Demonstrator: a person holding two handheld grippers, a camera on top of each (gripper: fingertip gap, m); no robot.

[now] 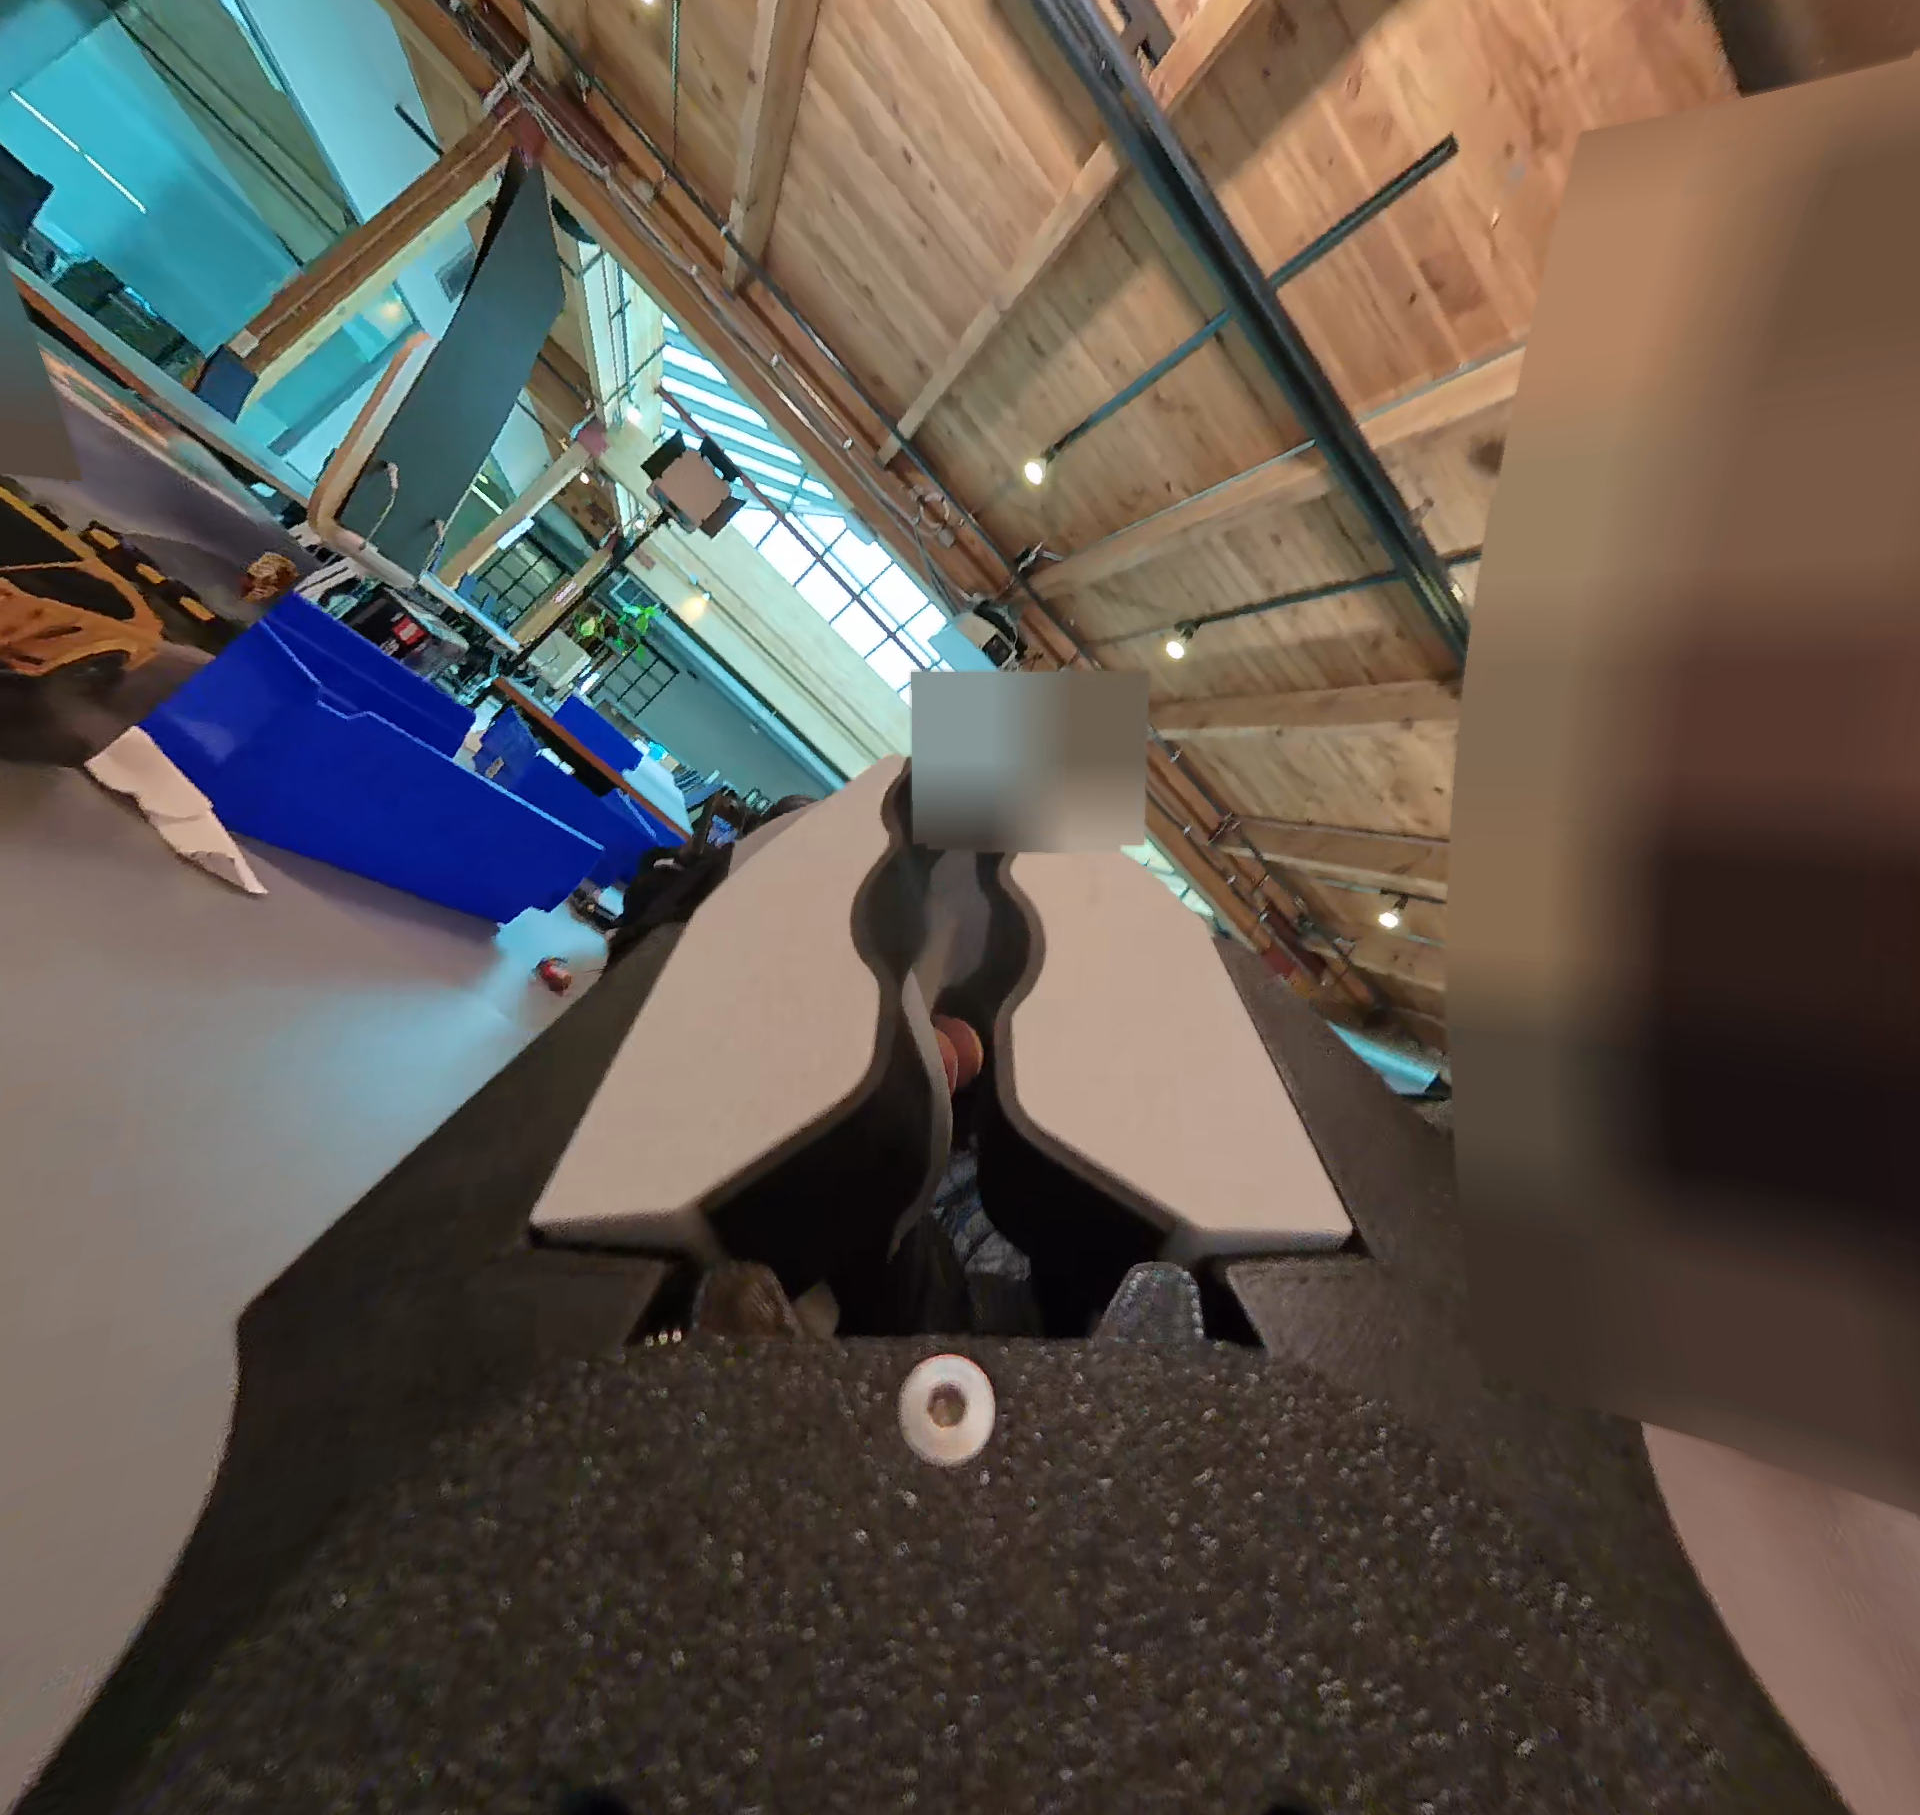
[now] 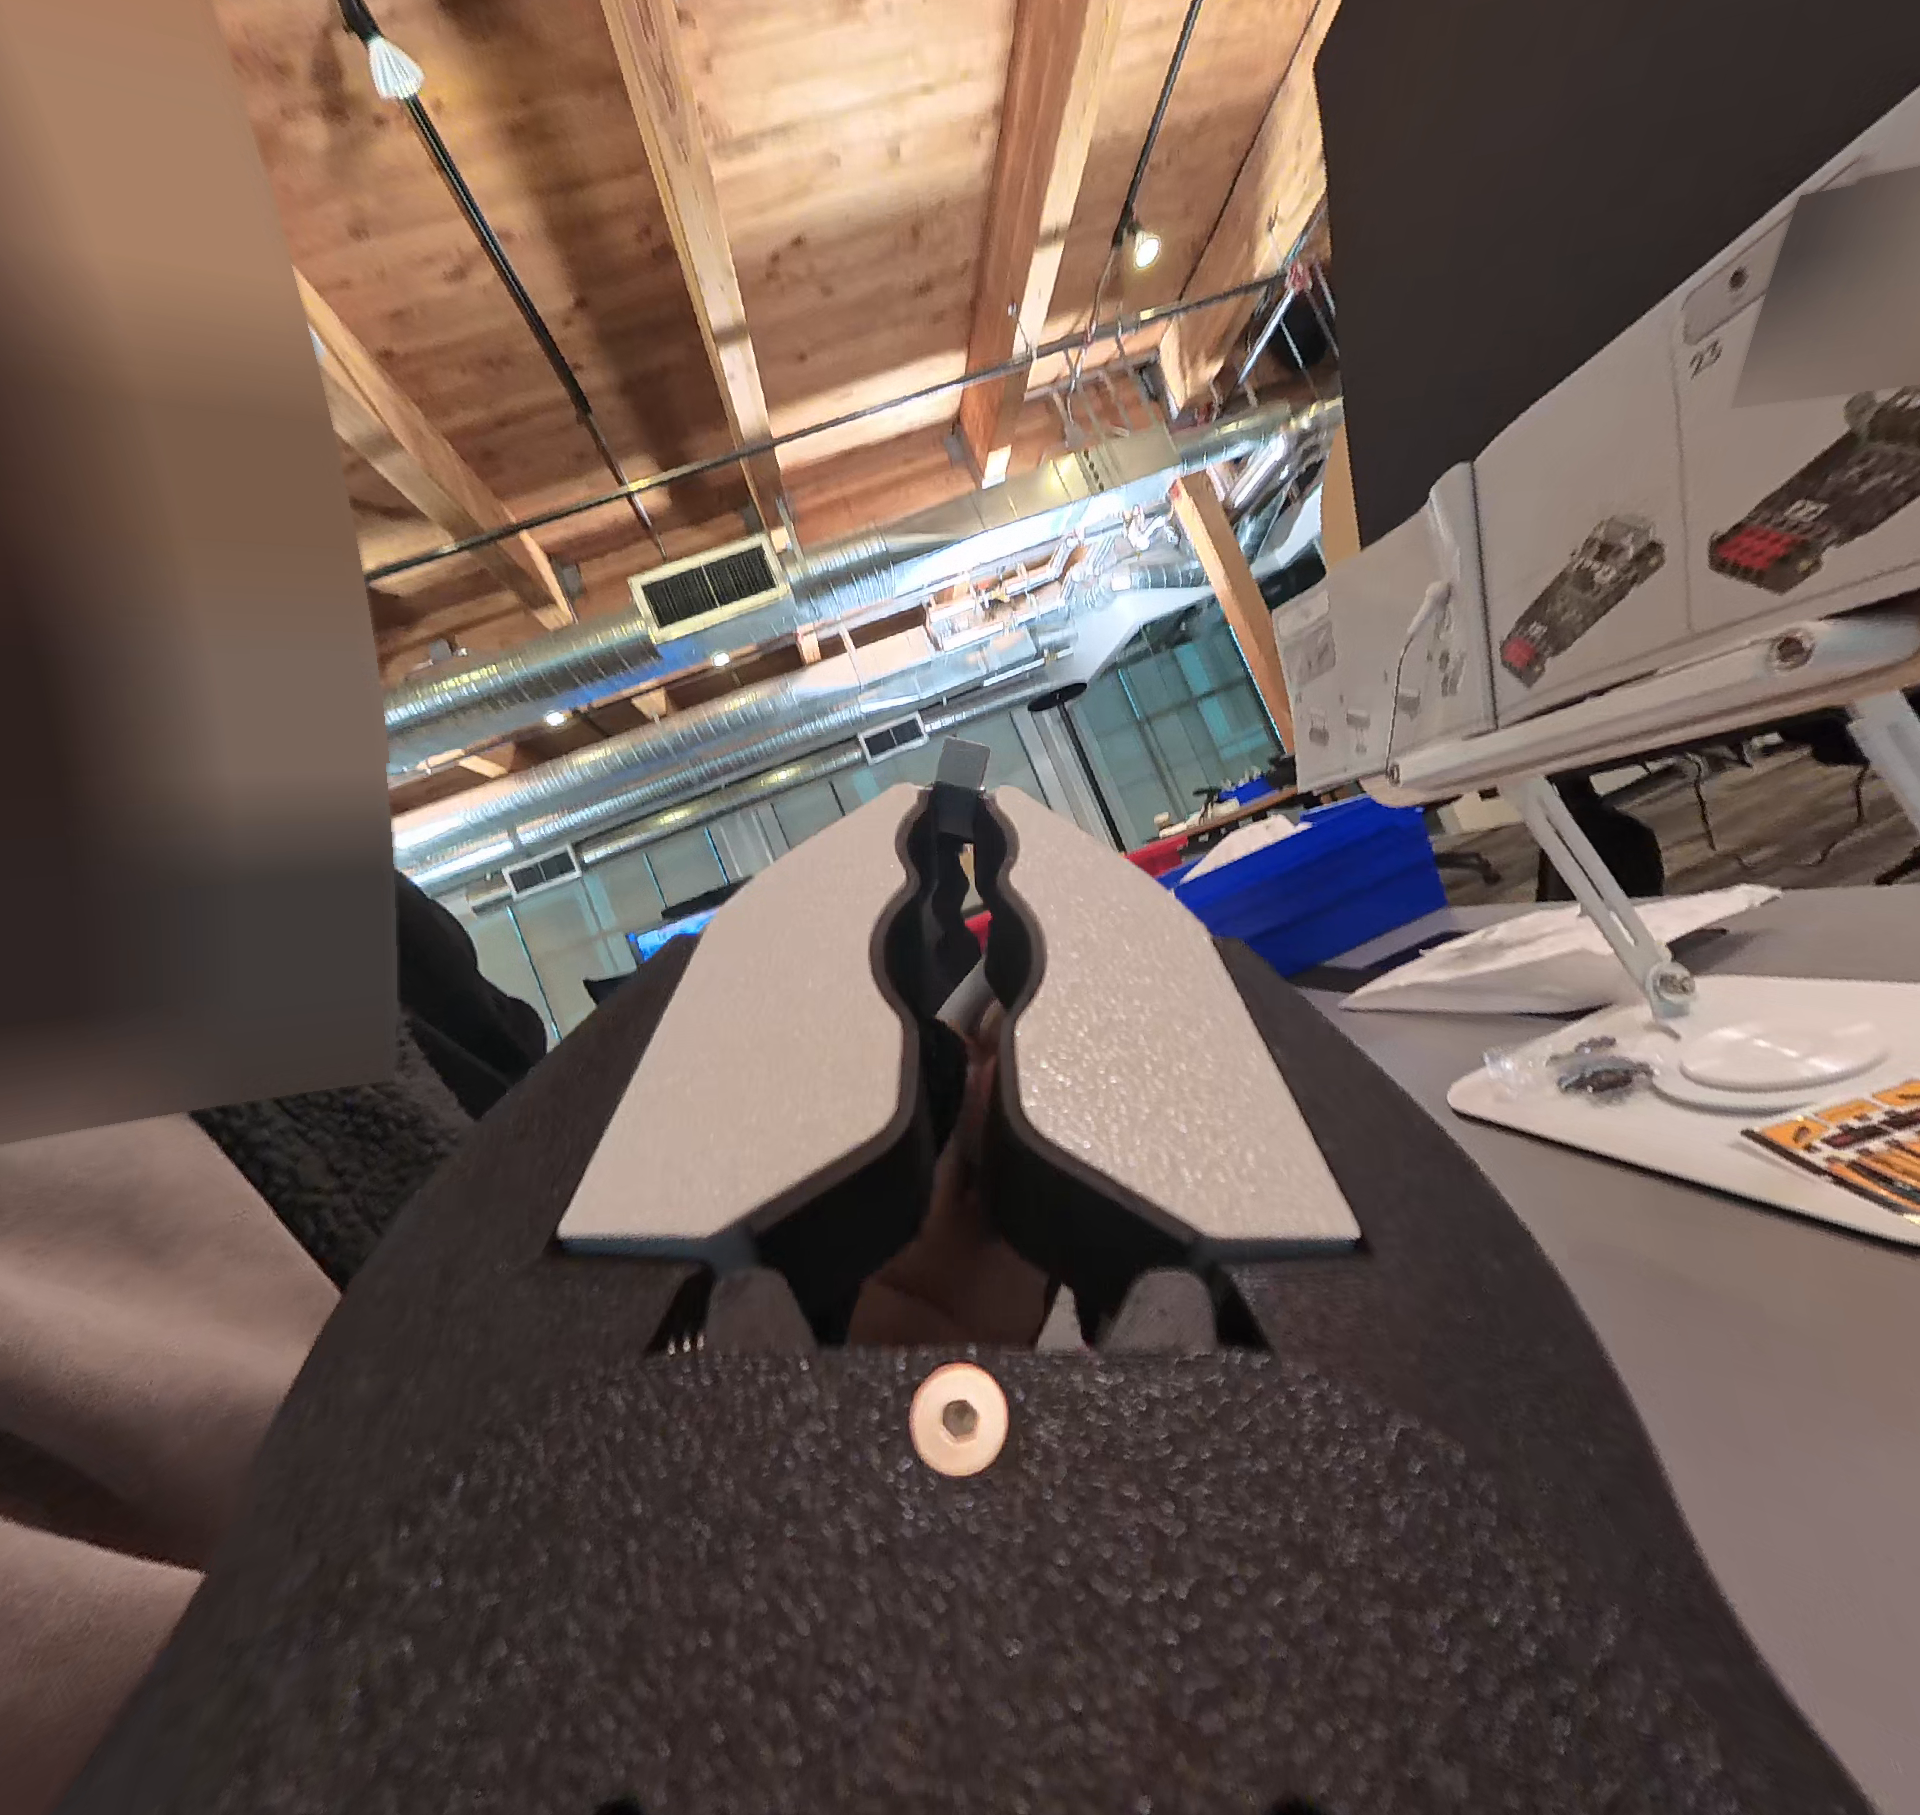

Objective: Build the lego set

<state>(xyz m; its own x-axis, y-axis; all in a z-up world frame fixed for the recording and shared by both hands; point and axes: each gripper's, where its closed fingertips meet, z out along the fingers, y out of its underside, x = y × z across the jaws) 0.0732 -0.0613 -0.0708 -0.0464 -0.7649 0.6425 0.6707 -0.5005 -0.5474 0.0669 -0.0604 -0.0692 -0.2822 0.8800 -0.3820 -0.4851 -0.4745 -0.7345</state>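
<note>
While tilted up toward ceiling point(image 2: 831, 207):
Surface: grey table point(image 1: 260, 1090); blue bins point(image 1: 364, 778) at 10 o'clock.
Room: timber beams, silver ducts point(image 2: 623, 685).
Right gripper point(image 2: 961, 809): clamped on small grey lego piece point(image 2: 961, 763), 12 o'clock.
Left gripper point(image 1: 951, 830): tips masked, cannot tell.

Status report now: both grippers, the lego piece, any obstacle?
Left gripper raised off the table, fingers nearly together, contents unclear. Right gripper shut on small grey lego piece, held in air. No obstacle seen.

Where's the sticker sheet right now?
In the right wrist view, the sticker sheet lies at the far right edge on the grey table, on a white sheet just in front of the booklet stand's round base.
</note>
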